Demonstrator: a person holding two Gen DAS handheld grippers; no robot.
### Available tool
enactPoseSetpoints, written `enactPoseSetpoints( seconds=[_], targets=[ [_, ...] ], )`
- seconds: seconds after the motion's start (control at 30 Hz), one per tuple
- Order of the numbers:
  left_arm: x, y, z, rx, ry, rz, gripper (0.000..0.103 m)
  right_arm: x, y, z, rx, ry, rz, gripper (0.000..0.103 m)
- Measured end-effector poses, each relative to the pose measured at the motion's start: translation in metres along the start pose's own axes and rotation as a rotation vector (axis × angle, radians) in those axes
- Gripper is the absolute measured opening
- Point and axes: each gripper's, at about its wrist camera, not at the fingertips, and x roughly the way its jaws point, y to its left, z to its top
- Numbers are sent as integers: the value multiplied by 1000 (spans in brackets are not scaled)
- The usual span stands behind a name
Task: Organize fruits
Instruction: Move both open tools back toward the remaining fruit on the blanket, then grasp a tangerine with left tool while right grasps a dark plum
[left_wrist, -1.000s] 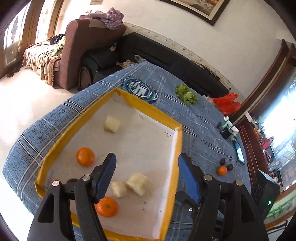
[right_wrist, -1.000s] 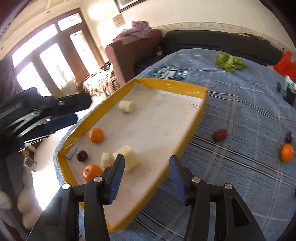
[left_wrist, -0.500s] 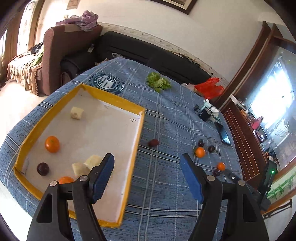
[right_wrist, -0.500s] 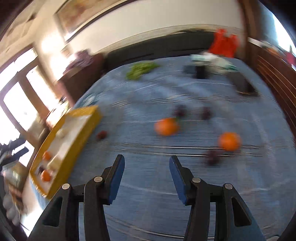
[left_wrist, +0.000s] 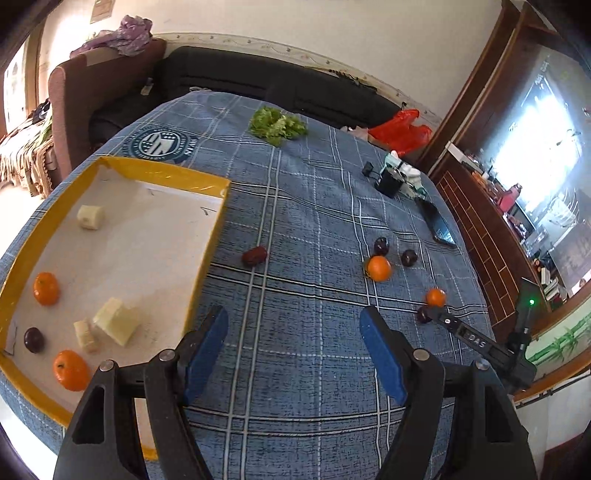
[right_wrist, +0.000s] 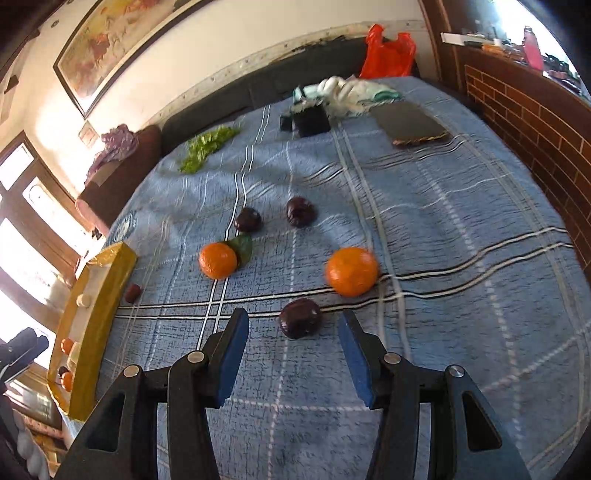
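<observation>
Plum (right_wrist: 300, 318) is lying on the surface, framed between the wide-apart right tongs (right_wrist: 291, 354); being round, it risks being nudged away. Left tongs (left_wrist: 293, 354) are being held apart, empty.

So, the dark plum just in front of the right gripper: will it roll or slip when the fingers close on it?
The dark plum looks round, so it may roll on the cloth if nudged off-centre. Its skin seems smooth, perhaps slippery. The right gripper is open, wider than it.
</observation>
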Motion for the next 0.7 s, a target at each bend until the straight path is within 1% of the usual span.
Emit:
enactPoseSetpoints(
  seconds=[0.2,0.27,0.33,0.43,0.7],
  targets=[
    [37,-23,7,35,46,-10,73,26,3,-2,-8,17,-1,54],
    [53,-31,10,46,65,-11,73,27,4,-3,-22,-3,-8,53],
    [67,-40,12,58,81,-19,73,26,4,-5,-33,-16,-29,37],
    [92,-56,15,94,97,-29,73,25,-1,-5,-14,-27,-9,31],
    [156,-94,30,186,110,-53,72,27,-4,-4,-2,-14,42,31]
  ],
)
